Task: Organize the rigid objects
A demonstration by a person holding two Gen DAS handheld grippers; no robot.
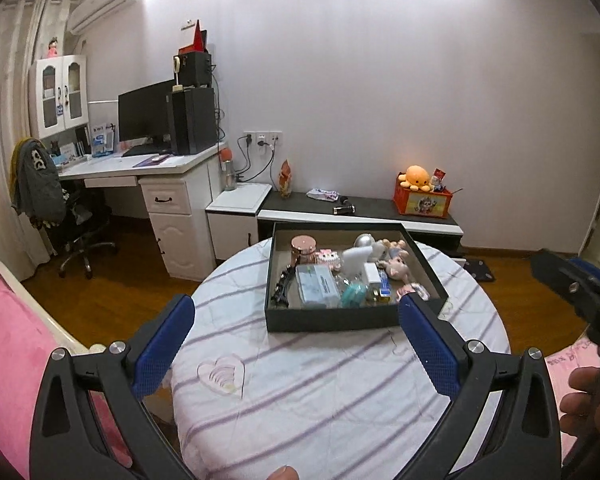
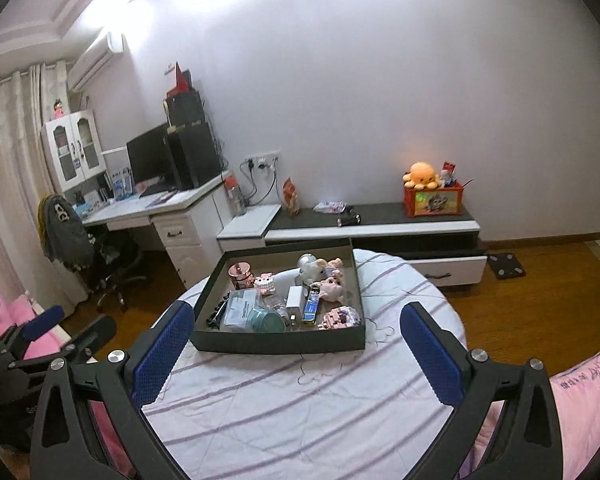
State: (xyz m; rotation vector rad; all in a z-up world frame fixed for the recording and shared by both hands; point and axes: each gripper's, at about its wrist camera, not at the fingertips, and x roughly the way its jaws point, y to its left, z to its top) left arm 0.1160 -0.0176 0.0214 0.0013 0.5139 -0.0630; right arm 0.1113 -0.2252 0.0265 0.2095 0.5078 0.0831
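Hovering short of the box [image 1: 340,320], left gripper [image 1: 296,344] and right gripper [image 2: 296,344] both spread wide, empty; lower slowly, single out one hard item.

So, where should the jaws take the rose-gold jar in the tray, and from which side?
Grip the rose-gold jar across its round body, coming from above: it stands upright in the tray's far left corner, where the walls block a level approach.

White wall [image 1: 380,80], wood floor [image 1: 112,280], white desk [image 1: 148,164], curtains [image 2: 4,160].
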